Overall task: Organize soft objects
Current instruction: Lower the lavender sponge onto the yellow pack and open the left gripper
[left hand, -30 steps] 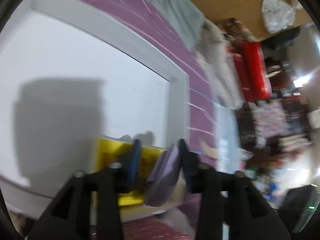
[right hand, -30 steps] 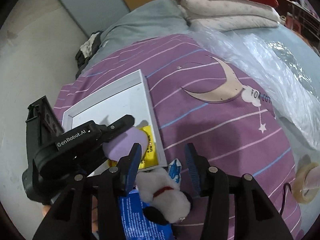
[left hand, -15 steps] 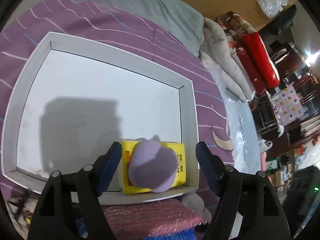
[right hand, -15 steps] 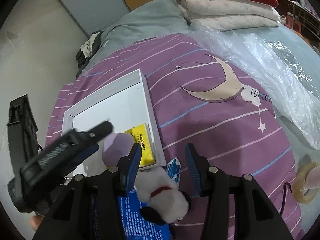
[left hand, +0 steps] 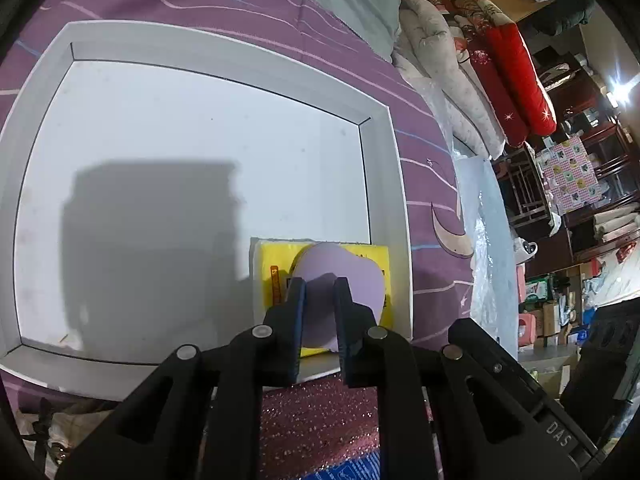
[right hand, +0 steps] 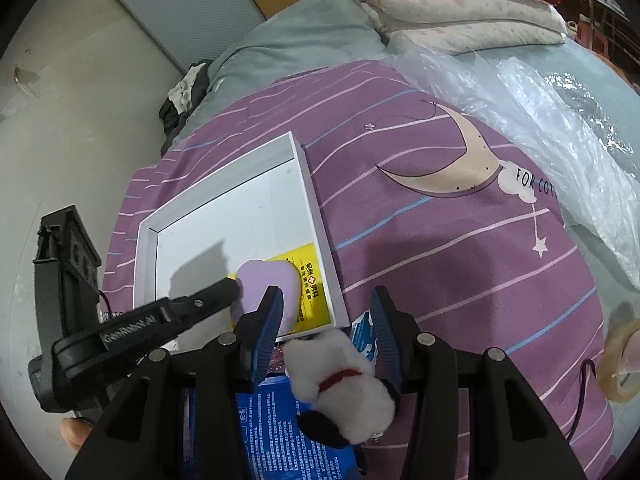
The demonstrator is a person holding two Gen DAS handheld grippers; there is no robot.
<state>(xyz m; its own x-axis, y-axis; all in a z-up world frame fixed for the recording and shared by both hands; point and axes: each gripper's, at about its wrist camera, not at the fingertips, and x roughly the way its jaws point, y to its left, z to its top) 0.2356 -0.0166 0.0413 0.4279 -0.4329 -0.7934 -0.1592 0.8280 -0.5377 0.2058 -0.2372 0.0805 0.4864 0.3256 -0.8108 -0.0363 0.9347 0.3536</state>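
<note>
A white tray (left hand: 394, 184) lies on the purple striped bedcover. In its near right corner a lilac heart-shaped sponge (left hand: 340, 264) rests on a yellow pack (left hand: 274, 264). My left gripper (left hand: 320, 286) hovers just over the sponge. Its jaws are closing to a narrow gap, and nothing is pinched between them. In the right wrist view the left gripper's fingertip (right hand: 230, 290) sits at the edge of the sponge (right hand: 268, 280). My right gripper (right hand: 326, 310) stands half open over a white plush toy (right hand: 340, 384). The toy lies between its fingers on a blue pack (right hand: 264, 420).
A pink glittery sponge (left hand: 320, 412) lies in front of the tray. A tape roll (right hand: 620, 360) sits at the right. Clear plastic sheet (right hand: 560, 120) and folded quilts (right hand: 460, 12) lie farther back, with a grey blanket (right hand: 304, 36) behind the tray.
The left gripper opened and let the lilac sponge go onto the yellow pack. It then drew back a little and narrowed its jaws. The right gripper and the plush toy have not moved.
</note>
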